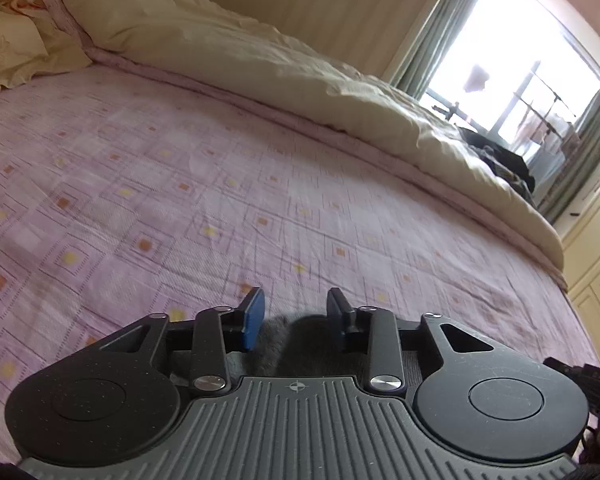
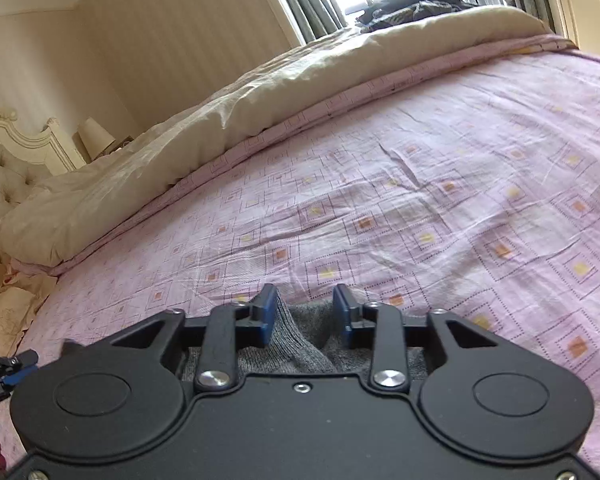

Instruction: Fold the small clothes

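Lying on pink patterned bedsheet [image 2: 420, 208], near bed edge: grey knit garment [image 2: 300, 340]. Left gripper [image 1: 296, 316] and right gripper [image 2: 305, 312], both parted, straddling cloth, gripping nothing. Cream duvet [image 1: 260, 52] along far side.

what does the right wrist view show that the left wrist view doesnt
Only the right wrist view shows the tufted headboard and bedside lamp. Only the left wrist view shows the cream cupboard doors and a pillow. Both show the pink patterned bedsheet, the cream duvet, the window, and grey knit fabric between open jaws.
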A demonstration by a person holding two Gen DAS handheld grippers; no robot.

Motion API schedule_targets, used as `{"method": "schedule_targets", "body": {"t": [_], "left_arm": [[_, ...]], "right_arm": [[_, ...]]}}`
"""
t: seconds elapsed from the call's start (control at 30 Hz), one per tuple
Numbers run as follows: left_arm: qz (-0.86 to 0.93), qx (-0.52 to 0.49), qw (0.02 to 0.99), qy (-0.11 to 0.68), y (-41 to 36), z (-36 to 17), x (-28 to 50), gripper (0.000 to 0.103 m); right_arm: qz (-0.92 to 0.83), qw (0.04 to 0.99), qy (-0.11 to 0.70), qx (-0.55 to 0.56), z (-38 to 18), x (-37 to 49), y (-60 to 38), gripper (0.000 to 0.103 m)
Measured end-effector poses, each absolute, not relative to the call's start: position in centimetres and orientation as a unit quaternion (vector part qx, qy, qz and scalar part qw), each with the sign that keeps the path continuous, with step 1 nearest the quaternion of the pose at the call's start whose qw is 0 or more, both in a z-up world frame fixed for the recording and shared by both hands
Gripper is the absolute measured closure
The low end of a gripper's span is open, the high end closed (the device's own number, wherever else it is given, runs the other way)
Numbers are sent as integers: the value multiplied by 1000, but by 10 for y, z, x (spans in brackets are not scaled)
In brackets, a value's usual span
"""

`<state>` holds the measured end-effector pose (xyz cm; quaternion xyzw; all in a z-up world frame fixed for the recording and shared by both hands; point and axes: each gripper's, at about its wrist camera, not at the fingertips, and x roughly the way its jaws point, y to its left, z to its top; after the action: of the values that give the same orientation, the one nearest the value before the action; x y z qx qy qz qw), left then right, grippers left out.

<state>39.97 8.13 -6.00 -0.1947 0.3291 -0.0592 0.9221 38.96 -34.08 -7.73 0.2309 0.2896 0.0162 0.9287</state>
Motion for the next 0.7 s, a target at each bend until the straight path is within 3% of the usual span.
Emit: {"method": "schedule_targets", "body": {"t": [0.13,0.27,0.53,0.7], "left_arm": [[-55,-151,938,308,82,-36,374,63],[-90,-81,945,305,61,-27,339,51],[-134,3,940,314,22,-49,296,49],[-104,19,932,347,26,-77,310,49]], "right_arm": [[45,943,280,172,-61,368,-316,52],[93,950,281,96,-57,349,-268,47],[155,941,301,-16,-76,333,-192,47],[92,940,327,-42,-99,350,-208,47]]}}
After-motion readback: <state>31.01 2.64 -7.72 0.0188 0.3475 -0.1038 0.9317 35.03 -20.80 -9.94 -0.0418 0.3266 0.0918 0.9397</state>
